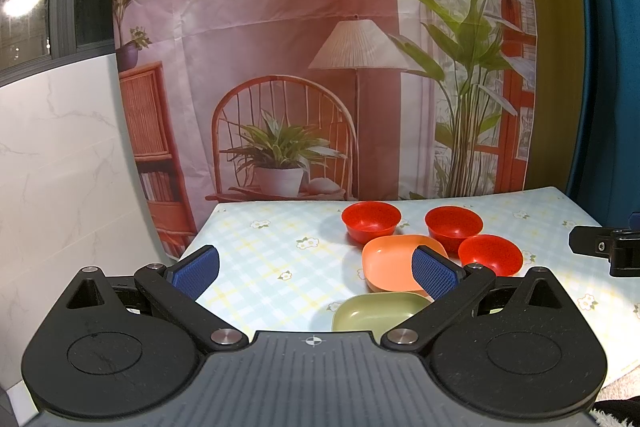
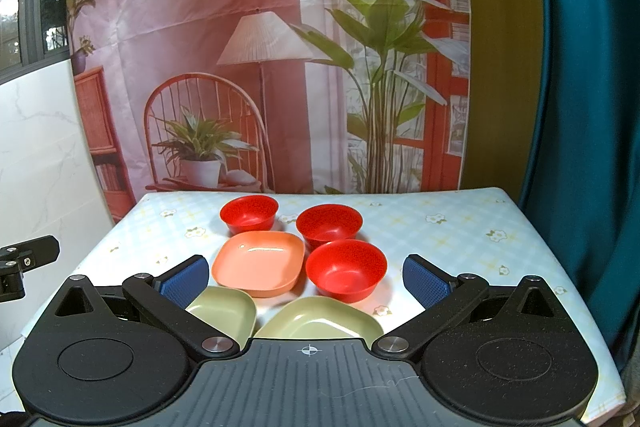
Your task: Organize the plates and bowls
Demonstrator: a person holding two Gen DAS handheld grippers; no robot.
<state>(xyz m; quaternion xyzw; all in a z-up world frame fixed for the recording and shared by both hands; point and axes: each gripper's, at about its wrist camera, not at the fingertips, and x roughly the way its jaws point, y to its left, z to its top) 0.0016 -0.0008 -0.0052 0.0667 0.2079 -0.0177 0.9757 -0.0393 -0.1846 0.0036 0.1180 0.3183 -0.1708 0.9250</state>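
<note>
Both claws spread wide and empty above the near edge of the tabletop [image 2: 440, 227]. Right claw [image 2: 306, 281]: between its fingers lie the orange plate [image 2: 260, 259] and nearest red bowl [image 2: 346, 269], just beside each other; two more red bowls [image 2: 249, 213] [image 2: 329, 225] stand behind them. Two green plates [image 2: 224, 311] [image 2: 320, 319] lie closest, partly hidden by the claw body. Left claw [image 1: 314, 273]: all dishes sit toward its right finger [image 1: 434, 271], which overlaps the orange plate [image 1: 392, 259] in view; bare cloth lies between the fingers
</note>
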